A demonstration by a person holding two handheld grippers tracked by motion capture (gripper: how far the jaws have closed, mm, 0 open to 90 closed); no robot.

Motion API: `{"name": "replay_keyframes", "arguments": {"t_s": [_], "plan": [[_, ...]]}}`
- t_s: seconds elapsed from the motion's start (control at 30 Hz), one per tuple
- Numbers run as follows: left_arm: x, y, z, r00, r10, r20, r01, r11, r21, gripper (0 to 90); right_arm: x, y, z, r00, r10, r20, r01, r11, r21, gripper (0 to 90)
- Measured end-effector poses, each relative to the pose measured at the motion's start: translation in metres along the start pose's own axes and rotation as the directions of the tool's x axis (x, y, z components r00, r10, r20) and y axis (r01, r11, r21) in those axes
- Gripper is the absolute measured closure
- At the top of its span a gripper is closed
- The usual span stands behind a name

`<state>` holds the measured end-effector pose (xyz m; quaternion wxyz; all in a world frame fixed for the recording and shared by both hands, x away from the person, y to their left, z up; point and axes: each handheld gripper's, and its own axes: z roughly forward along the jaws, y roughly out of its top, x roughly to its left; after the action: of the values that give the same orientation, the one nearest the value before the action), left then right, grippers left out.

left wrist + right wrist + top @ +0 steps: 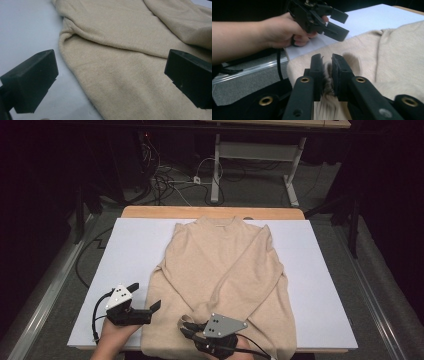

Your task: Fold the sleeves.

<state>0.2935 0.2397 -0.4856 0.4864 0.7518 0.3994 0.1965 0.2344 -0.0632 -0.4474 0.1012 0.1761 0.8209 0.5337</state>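
A beige sweater [225, 265] lies flat on the white board [132, 245], collar at the far side, both sleeves folded across its front. My left gripper [145, 295] hovers open at the sweater's lower left edge; in the left gripper view its jaws [110, 77] straddle that edge of the sweater [125, 62], one over the board, one over the cloth. My right gripper [186, 326] sits at the near hem, where a sleeve cuff [187, 319] ends. In the right gripper view its jaws [327, 60] stand nearly together with beige cloth [327, 86] pinched between them.
The board rests on a wooden table [150, 212] with grey floor on both sides. Cables [165, 182] and a desk frame [292, 185] lie beyond the far edge. In the right gripper view, the person's other hand [279, 30] holds the left gripper [338, 23] close ahead.
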Motion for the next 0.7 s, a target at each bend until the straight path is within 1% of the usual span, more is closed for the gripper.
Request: {"name": "replay_keyframes", "arguments": {"t_s": [0.03,0.1,0.27,0.33,0.43,0.5,0.57,0.6,0.67,0.7], "plan": [[0.0,0.0,0.0,1.0,0.0,0.0,0.0,1.0,0.0,0.0,0.0,0.001,-0.001,1.0,0.005,0.003,-0.005,1.0,-0.004,72.2],[0.0,0.0,0.0,1.0,0.0,0.0,0.0,1.0,0.0,0.0,-0.001,0.004,-0.007,0.9998,0.018,0.01,-0.018,1.0,-0.01,68.3],[0.0,0.0,0.0,1.0,0.002,-0.001,-0.002,1.0,0.001,0.0,-0.009,0.004,-0.025,0.9981,0.032,0.053,-0.031,0.999,-0.027,65.4],[-0.001,0.0,0.0,1.0,0.005,-0.003,-0.005,1.0,0.001,0.0,-0.016,0.0,-0.035,0.9956,0.035,0.087,-0.033,0.999,-0.025,64.4],[-0.003,0.001,0.0,0.9999,0.015,0.004,-0.015,0.9997,0.019,0.0,-0.029,-0.011,-0.049,0.9884,0.059,0.14,-0.058,0.998,-0.008,62.2],[-0.006,0.002,0.002,0.9995,0.016,0.028,-0.017,0.9995,0.028,0.0,-0.038,-0.02,-0.059,0.9817,0.07,0.177,-0.072,0.997,0.005,62.1],[-0.011,0.004,0.003,0.9988,0.027,0.04,-0.028,0.9991,0.03,0.0,-0.047,-0.029,-0.071,0.9725,0.075,0.22,-0.081,0.997,0.019,62.1],[-0.014,0.005,0.004,0.9984,0.028,0.048,-0.03,0.9991,0.03,0.0,-0.05,-0.033,-0.076,0.9693,0.079,0.233,-0.087,0.996,0.024,62.1],[-0.02,0.008,0.004,0.9965,0.046,0.069,-0.048,0.9986,0.023,0.0,-0.057,-0.041,-0.088,0.9598,0.093,0.265,-0.105,0.994,0.029,62.1],[-0.025,0.009,0.004,0.9949,0.058,0.082,-0.059,0.9981,0.014,3.0,-0.06,-0.044,-0.094,0.9552,0.101,0.278,-0.113,0.993,0.03,62.1]]}}
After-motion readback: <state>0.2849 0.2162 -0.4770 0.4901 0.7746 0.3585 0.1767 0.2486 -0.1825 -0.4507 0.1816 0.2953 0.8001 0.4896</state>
